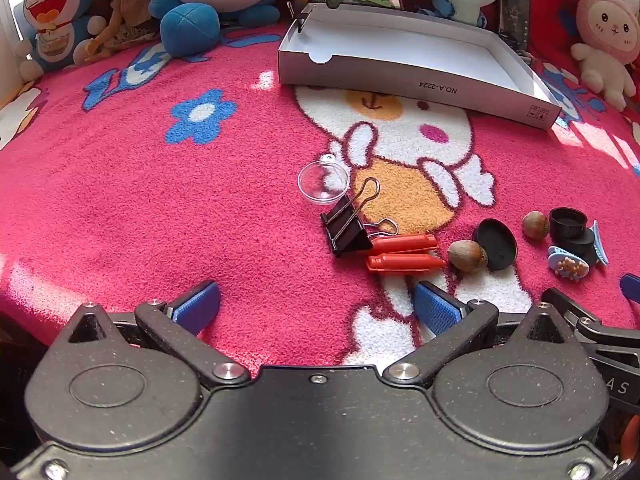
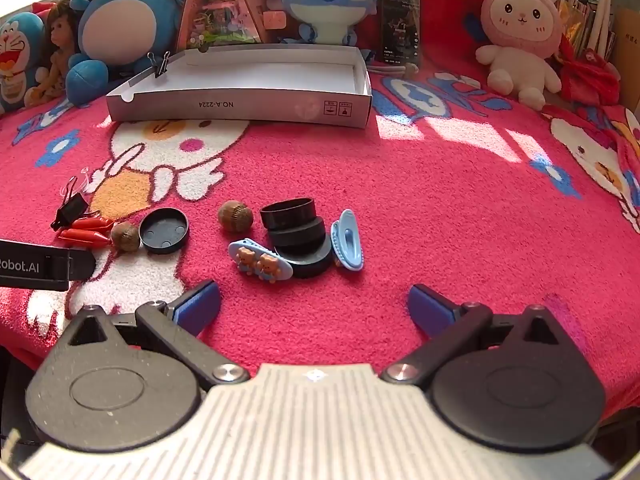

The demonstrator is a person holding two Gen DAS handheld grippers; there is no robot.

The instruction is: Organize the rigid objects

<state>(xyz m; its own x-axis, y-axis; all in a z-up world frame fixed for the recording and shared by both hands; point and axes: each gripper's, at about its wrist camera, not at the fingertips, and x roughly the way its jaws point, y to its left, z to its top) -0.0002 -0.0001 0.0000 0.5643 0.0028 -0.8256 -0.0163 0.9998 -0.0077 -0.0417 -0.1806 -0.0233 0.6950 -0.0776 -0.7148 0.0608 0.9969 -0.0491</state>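
Small objects lie on a pink blanket. In the left wrist view: a clear plastic dome (image 1: 322,182), a black binder clip (image 1: 349,227), two orange clips (image 1: 404,253), two nuts (image 1: 466,255), a black lid (image 1: 496,244), black caps (image 1: 568,222) and a blue hair clip (image 1: 568,266). My left gripper (image 1: 316,306) is open and empty, just short of them. In the right wrist view my right gripper (image 2: 314,306) is open and empty, near the bear hair clip (image 2: 260,265), black caps (image 2: 298,236) and blue clip (image 2: 348,244). The white box (image 2: 240,104) stands behind, with a small binder clip (image 2: 160,65) on its rim.
Plush toys line the back: Doraemon (image 1: 56,12), a blue plush (image 2: 120,28), Stitch (image 2: 324,0) and a pink bunny (image 2: 520,36). A doll (image 1: 128,8), a triangular display (image 2: 216,8) and a dark phone (image 2: 400,24) stand among them. The left gripper's body (image 2: 40,266) shows at the right view's left edge.
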